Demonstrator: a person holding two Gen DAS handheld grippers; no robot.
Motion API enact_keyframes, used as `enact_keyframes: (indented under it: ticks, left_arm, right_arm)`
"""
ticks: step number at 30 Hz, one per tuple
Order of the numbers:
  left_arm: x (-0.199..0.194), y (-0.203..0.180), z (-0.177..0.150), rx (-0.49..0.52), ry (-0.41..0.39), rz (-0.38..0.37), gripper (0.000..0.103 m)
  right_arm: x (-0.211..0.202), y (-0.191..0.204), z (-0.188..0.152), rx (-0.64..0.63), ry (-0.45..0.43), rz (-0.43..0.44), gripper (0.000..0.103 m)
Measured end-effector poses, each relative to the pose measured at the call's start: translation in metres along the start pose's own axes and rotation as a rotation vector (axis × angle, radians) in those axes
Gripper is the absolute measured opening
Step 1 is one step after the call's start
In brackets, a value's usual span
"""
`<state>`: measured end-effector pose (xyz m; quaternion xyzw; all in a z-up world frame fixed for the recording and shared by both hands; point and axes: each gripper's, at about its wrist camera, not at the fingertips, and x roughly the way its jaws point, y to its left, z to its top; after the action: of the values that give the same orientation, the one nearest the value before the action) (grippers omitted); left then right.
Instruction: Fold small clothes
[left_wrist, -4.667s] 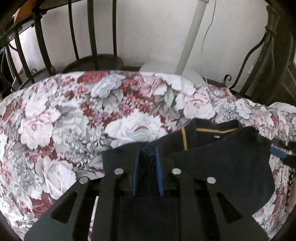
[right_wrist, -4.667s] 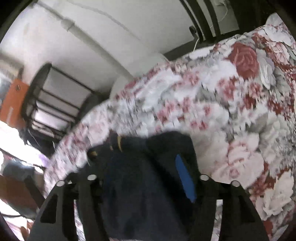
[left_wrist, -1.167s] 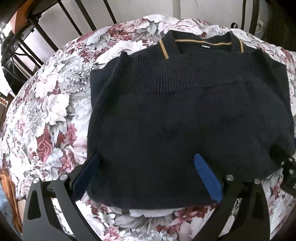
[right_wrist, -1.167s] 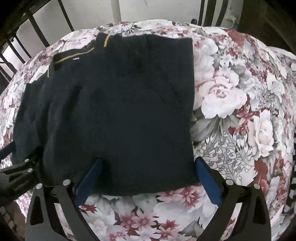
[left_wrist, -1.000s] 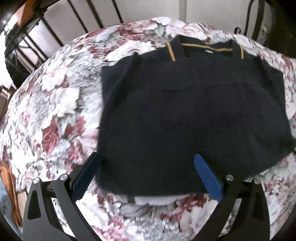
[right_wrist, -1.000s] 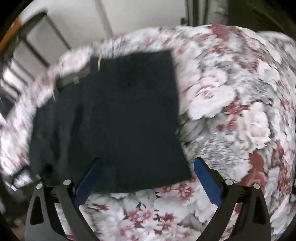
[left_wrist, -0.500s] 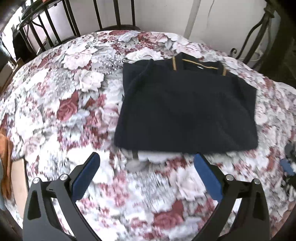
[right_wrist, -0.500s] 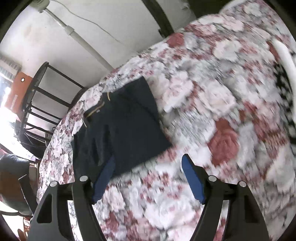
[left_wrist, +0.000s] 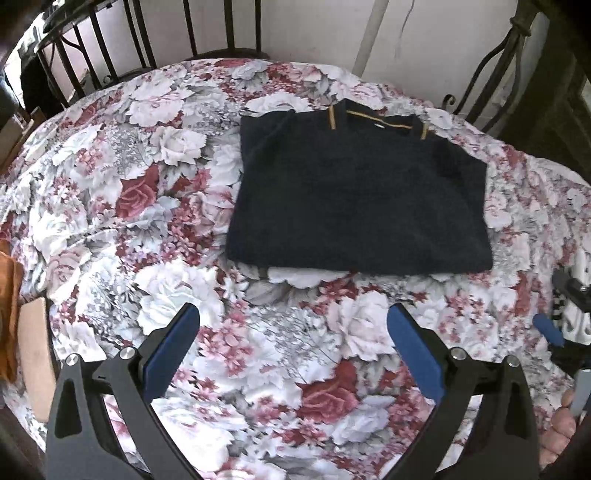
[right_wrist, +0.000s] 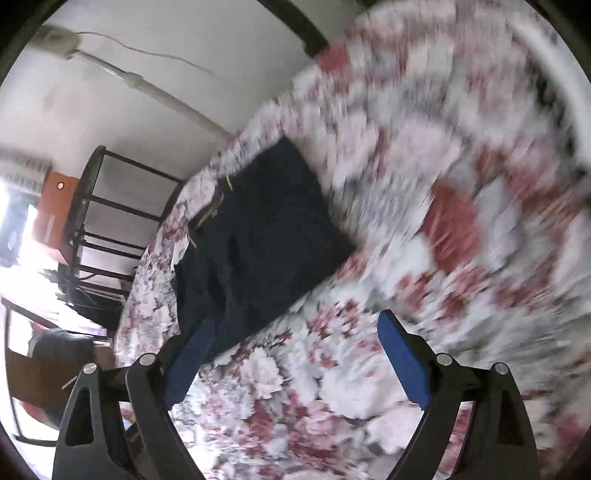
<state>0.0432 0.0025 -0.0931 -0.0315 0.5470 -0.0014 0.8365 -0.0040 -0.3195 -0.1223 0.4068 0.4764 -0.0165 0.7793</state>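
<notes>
Navy knit top (left_wrist: 358, 206) folded into a flat rectangle, lying toward the far side of the floral cloth (left_wrist: 155, 206), mustard-trimmed collar (left_wrist: 376, 118) at the far edge, near edge straight and free of both tools

Seen tilted and partly blurred from the right wrist view, same top (right_wrist: 258, 236) up and left of centre on the flowered cover (right_wrist: 443, 258), collar trim toward the wall

Left gripper (left_wrist: 293, 352) held above bare cloth, nearer the camera than the top, blue pads (left_wrist: 415, 354) spread wide, nothing between them

Right gripper (right_wrist: 295, 354) likewise over the cloth, jaws opening, nothing between them; left pad (right_wrist: 192, 354) overlapping the top's near corner in the picture, contact impossible to tell

From the left wrist view, right gripper's blue tip (left_wrist: 548, 328) just visible at the right border, fingertips of the person's hand (left_wrist: 561, 428) below it

Beyond the cloth, black metal railing (left_wrist: 92, 55) to the far left, white wall (left_wrist: 314, 29) behind, pale pipe (right_wrist: 173, 99) running along it, orange fabric (left_wrist: 7, 314) at the left edge
</notes>
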Motion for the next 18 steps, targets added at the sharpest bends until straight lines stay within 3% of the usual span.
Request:
enact_keyframes:
  ticks: [3,7,14,18]
  left_arm:
    - [0.011,-0.002,0.007,-0.018,0.014,-0.002,0.099]
    - [0.031,-0.014,0.021,-0.011,0.039,0.0,0.099]
    - [0.073,-0.036,0.055,0.082,0.025,0.14,0.099]
    - [0.105,-0.039,0.064,0.085,0.082,0.173,0.099]
  right_arm:
    - [0.021,0.005,0.008,-0.002,0.014,0.036,0.09]
    - [0.051,0.009,0.017,-0.026,0.026,0.02,0.089]
    - [0.096,-0.01,0.037,0.041,0.008,-0.036,0.089]
    - [0.109,-0.01,0.055,0.047,-0.04,-0.043,0.089]
